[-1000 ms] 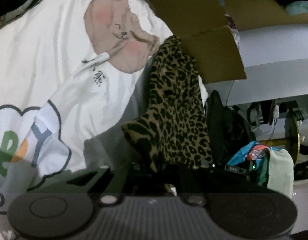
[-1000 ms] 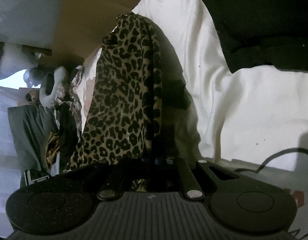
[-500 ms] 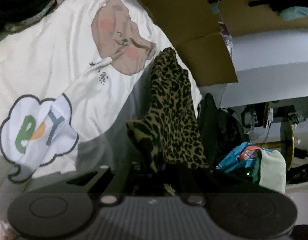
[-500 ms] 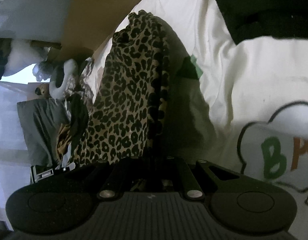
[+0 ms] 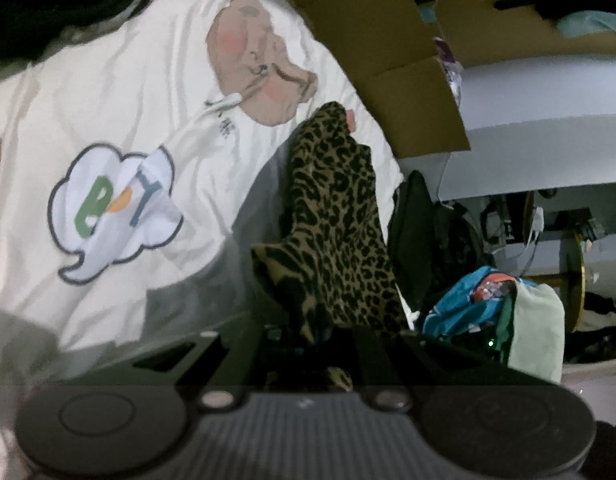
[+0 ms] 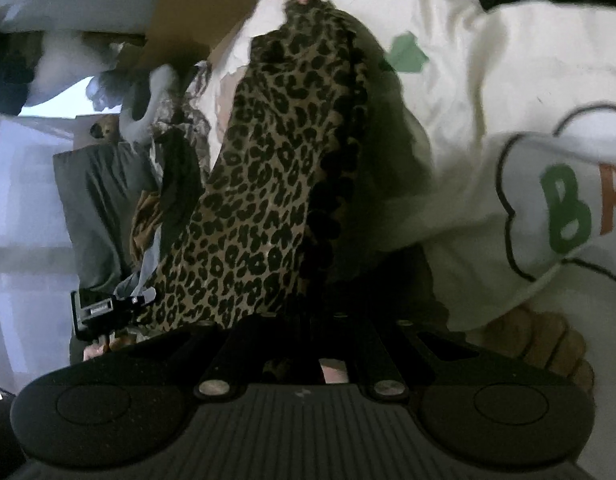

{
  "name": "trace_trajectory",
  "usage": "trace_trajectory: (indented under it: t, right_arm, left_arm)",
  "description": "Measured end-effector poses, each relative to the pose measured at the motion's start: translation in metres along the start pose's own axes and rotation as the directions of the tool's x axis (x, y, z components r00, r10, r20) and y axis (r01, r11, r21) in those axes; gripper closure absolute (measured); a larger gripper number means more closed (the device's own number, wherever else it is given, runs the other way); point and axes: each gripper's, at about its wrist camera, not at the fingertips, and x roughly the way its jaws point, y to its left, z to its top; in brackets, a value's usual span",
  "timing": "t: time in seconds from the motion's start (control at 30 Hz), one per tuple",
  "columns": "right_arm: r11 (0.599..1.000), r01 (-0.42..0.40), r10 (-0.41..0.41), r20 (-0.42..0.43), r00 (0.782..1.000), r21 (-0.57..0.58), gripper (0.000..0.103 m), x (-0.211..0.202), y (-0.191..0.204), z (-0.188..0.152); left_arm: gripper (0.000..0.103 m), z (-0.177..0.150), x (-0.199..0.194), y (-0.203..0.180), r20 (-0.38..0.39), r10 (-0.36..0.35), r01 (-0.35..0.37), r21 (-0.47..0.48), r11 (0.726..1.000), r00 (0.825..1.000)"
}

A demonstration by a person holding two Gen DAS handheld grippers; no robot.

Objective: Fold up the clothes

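Closest to the lens, both grippers are pinching the same leopard-print garment (image 5: 332, 216). The left gripper (image 5: 328, 340) has its fingers pressed together on a bunched bit of the fabric, and a scrap of print pokes out behind them toward the camera. Same deal on the right gripper (image 6: 308, 320): jaws closed on the garment's near edge, cloth (image 6: 267, 184) rising straight up from the grip. So the garment hangs stretched between the two tools, lifted off the bed, with its far end draping down onto the white sheet (image 5: 107, 92).

Just past the right gripper, low on the right, there are bare toes (image 6: 544, 344) at the sheet's edge.

Further out, the sheet has a cloud patch with coloured letters (image 5: 115, 208) and a cartoon bear print (image 5: 259, 60) beyond that. To the right of the garment sits a heap of other clothes, blue and pale green stuff (image 5: 496, 308), plus something black (image 5: 416, 232) beside the bed. Farthest back is a brown cardboard box flap (image 5: 388, 52). Right-wrist view also shows a grey fabric pile (image 6: 95, 208) off to the left, pretty blurry.
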Motion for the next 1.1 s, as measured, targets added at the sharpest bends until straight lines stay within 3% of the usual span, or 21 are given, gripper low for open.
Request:
trace_trajectory:
  t: [0.17, 0.47, 1.1]
  right_arm:
    - [0.999, 0.018, -0.019, 0.005, 1.000, 0.044, 0.102, 0.007, -0.017, -0.003]
    - [0.995, 0.053, -0.052, -0.012, 0.999, 0.084, 0.102, 0.030, -0.034, -0.001]
    - [0.995, -0.082, 0.073, 0.168, 0.983, 0.050, 0.101, 0.001, -0.009, 0.040]
  left_arm:
    - [0.099, -0.001, 0.016, 0.023, -0.011, 0.032, -0.033, -0.030, 0.999, 0.999]
    - [0.099, 0.003, 0.032, 0.045, -0.002, 0.027, -0.027, -0.076, 0.997, 1.000]
    - [0.099, 0.044, 0.015, -0.012, 0.136, -0.041, 0.035, 0.042, 0.999, 0.990]
